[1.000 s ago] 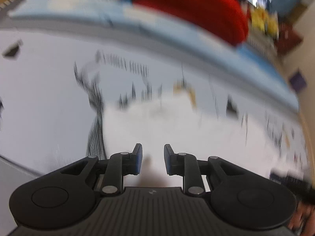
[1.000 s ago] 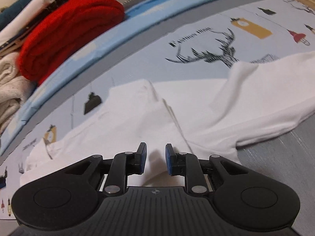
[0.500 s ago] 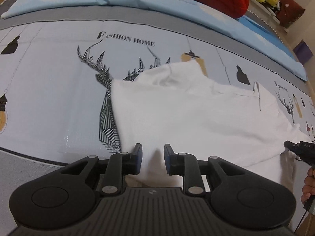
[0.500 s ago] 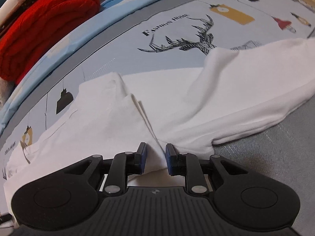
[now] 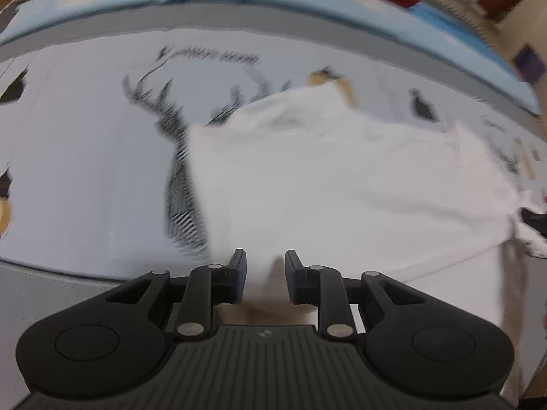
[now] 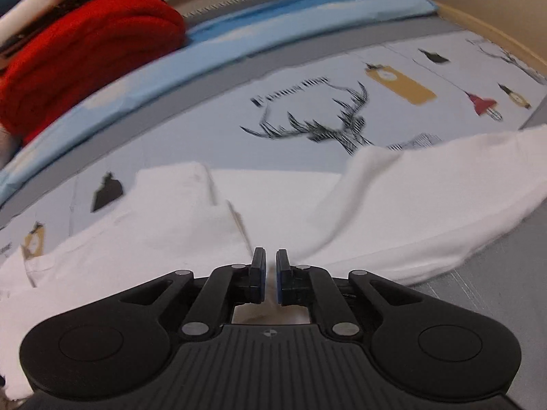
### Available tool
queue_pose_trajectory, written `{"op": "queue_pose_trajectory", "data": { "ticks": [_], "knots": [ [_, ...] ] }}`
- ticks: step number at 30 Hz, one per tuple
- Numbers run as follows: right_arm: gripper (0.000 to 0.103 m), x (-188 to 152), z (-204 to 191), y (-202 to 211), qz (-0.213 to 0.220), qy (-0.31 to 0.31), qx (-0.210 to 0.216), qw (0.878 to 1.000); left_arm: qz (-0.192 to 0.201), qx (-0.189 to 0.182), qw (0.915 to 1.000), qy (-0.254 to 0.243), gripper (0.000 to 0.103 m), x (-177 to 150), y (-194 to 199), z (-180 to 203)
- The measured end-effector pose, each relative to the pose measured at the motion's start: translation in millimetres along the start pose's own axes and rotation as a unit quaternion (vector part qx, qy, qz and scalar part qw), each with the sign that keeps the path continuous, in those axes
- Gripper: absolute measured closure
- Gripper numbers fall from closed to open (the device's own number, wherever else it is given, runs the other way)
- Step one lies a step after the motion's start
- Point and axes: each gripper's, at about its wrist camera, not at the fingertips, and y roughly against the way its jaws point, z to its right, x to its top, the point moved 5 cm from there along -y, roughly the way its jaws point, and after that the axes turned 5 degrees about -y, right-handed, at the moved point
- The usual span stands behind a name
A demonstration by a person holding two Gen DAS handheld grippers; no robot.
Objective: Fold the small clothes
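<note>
A white garment (image 5: 342,184) lies spread on a pale printed sheet (image 5: 85,157) that carries a black deer drawing (image 6: 328,126), lettering and small lamp motifs. In the left wrist view, which is blurred, the garment fills the middle and right of the scene, its left edge running beside the deer print, and its near hem reaches down to the left gripper (image 5: 265,270). That gripper's 2 jaws stand spread with a clear gap, white cloth showing between them; whether the pads touch the fabric cannot be told.

In the right wrist view the right gripper (image 6: 270,273) has its 2 blue-padded jaws pressed nearly together, with a thin ridge of the white garment (image 6: 171,232) pinched between them at the near edge. From there a fold line runs away toward the far left, and a thicker rumpled part lies to the right, ending on the grey border.

At the far left a folded red knit (image 6: 85,58) sits on a light blue strip (image 6: 273,27).
</note>
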Motion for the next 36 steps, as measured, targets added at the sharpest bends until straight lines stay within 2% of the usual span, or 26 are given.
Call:
{"op": "queue_pose_trajectory", "data": {
  "ticks": [2, 4, 5, 8, 10, 12, 14, 16, 19, 26, 31, 36],
  "knots": [
    [0.092, -5, -3, -4, -0.022, 0.000, 0.034, 0.999, -0.021, 0.003, 0.9998, -0.003, 0.066, -5, -10, 3],
    [0.087, -17, 7, -21, -0.082, -0.016, 0.016, 0.996, -0.040, 0.032, 0.9984, -0.023, 0.067, -13, -21, 6],
    [0.091, -19, 16, -25, -0.089, -0.033, 0.013, 0.995, -0.035, 0.039, 0.9982, -0.029, 0.066, -13, -20, 8],
    [0.084, -6, 24, -11, -0.073, -0.048, -0.002, 0.996, 0.018, 0.045, 0.9987, -0.014, 0.066, 1, 7, 14],
    [0.080, 8, 28, 6, -0.040, -0.053, 0.019, 0.998, 0.063, 0.046, 0.9967, -0.024, 0.059, 11, 26, 27],
    [0.076, 19, 34, 19, -0.016, -0.043, 0.022, 0.999, 0.099, 0.057, 0.9929, -0.033, 0.048, 18, 44, 44],
    [0.071, 27, 45, 26, -0.004, -0.046, 0.019, 0.999, 0.119, 0.050, 0.9909, -0.037, 0.048, 24, 54, 60],
    [0.071, 33, 62, 31, -0.004, -0.063, 0.019, 0.998, 0.132, 0.040, 0.9893, -0.046, 0.048, 25, 58, 74],
    [0.071, 38, 90, 40, 0.009, -0.073, 0.007, 0.997, 0.140, 0.054, 0.9867, -0.063, 0.048, 27, 53, 90],
    [0.071, 62, 198, 56, 0.043, -0.128, -0.035, 0.990, 0.141, 0.048, 0.9881, -0.039, 0.048, 24, 48, 97],
    [0.071, 72, 300, 57, 0.051, -0.219, -0.074, 0.972, 0.140, 0.044, 0.9892, -0.008, 0.048, 26, 49, 89],
    [0.070, 68, 365, 42, 0.053, -0.280, -0.100, 0.953, 0.140, 0.035, 0.9895, 0.009, 0.048, 28, 49, 89]
  ]
}}
